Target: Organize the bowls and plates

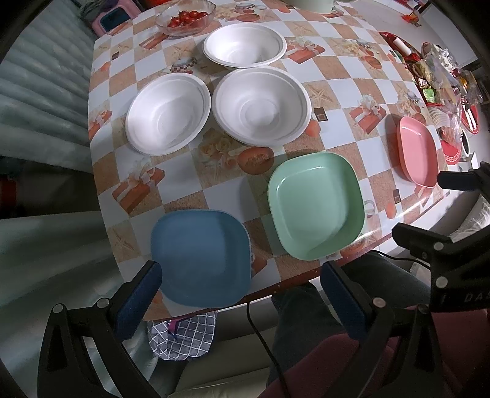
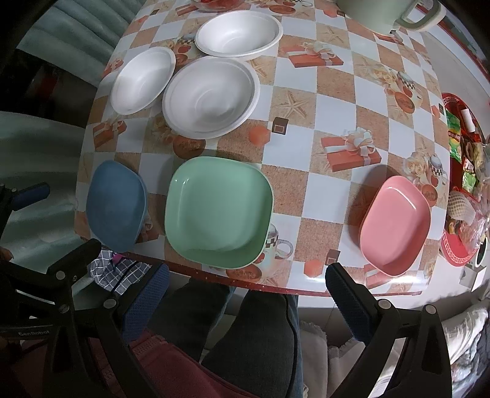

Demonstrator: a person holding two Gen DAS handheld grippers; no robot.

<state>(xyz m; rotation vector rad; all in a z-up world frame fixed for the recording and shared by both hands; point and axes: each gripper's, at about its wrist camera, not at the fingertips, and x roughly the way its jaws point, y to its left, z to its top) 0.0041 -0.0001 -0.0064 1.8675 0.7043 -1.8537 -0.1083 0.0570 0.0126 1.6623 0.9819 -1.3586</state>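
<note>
Three square plates lie along the table's near edge: blue [image 1: 200,255] [image 2: 116,205], green [image 1: 317,205] [image 2: 217,211] and pink [image 1: 418,151] [image 2: 395,225]. Three white bowls sit behind them: left [image 1: 168,113] [image 2: 142,79], middle [image 1: 260,105] [image 2: 211,96] and far [image 1: 245,45] [image 2: 239,33]. My left gripper [image 1: 242,294] is open and empty, just short of the blue plate over the table edge. My right gripper [image 2: 248,294] is open and empty, in front of the table edge between the green and pink plates.
A glass bowl of cherry tomatoes [image 1: 185,16] stands at the back left. A red tray with snack packets [image 2: 462,171] is at the right. A pale green pot [image 2: 382,12] stands at the back. A checked cloth [image 1: 182,336] hangs below the table edge by my lap.
</note>
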